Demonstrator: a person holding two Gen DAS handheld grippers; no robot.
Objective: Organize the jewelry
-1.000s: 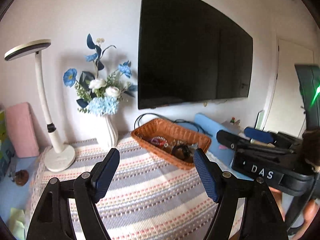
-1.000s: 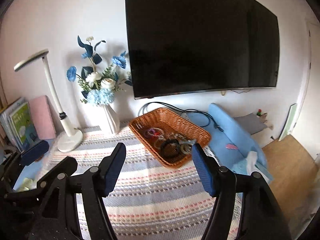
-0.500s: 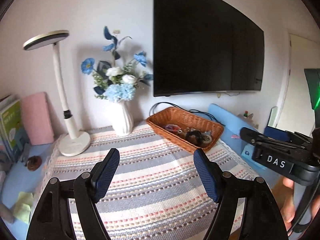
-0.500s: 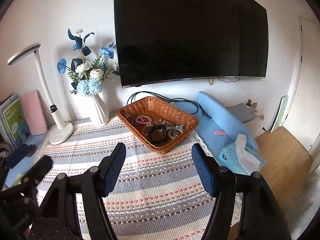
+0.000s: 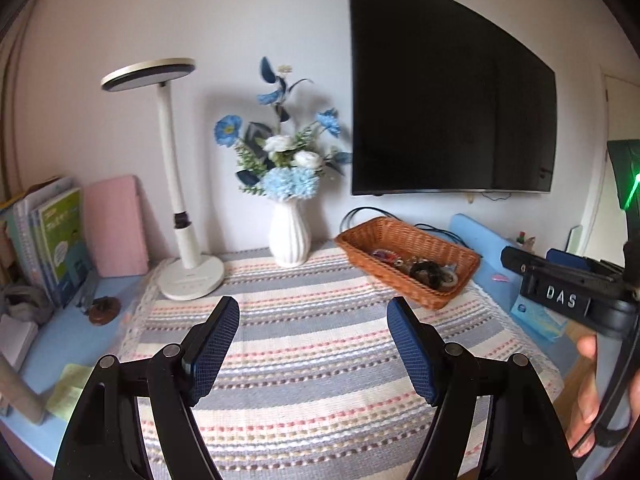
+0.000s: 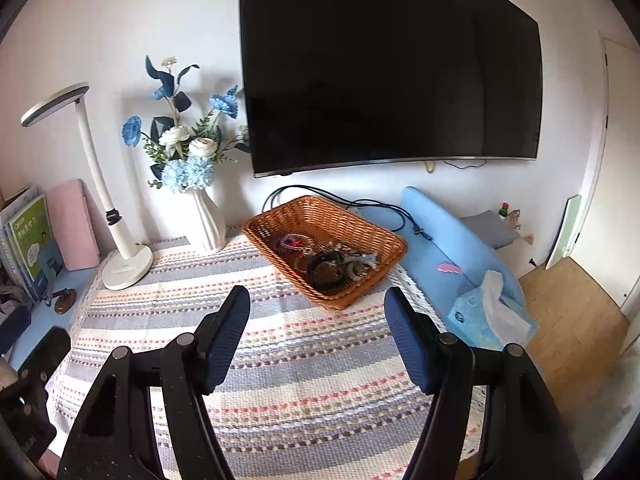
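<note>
I held both claws spread and empty, left gripper (image 5: 313, 322) and right gripper (image 6: 317, 314) short of the wicker basket (image 6: 370, 280), jewelry (image 6: 328, 260) heaped inside it

Black left gripper (image 5: 313, 322) and right gripper (image 6: 317, 312), blue bumpy pads (image 5: 211, 350), round silver screws; white letters DAS on the right one

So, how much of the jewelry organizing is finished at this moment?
Nothing looks done yet: the jewelry lies mixed in the wicker basket. Nothing is in hand; the left gripper and right gripper are open and empty above the striped cloth. All sorting is left.
</note>
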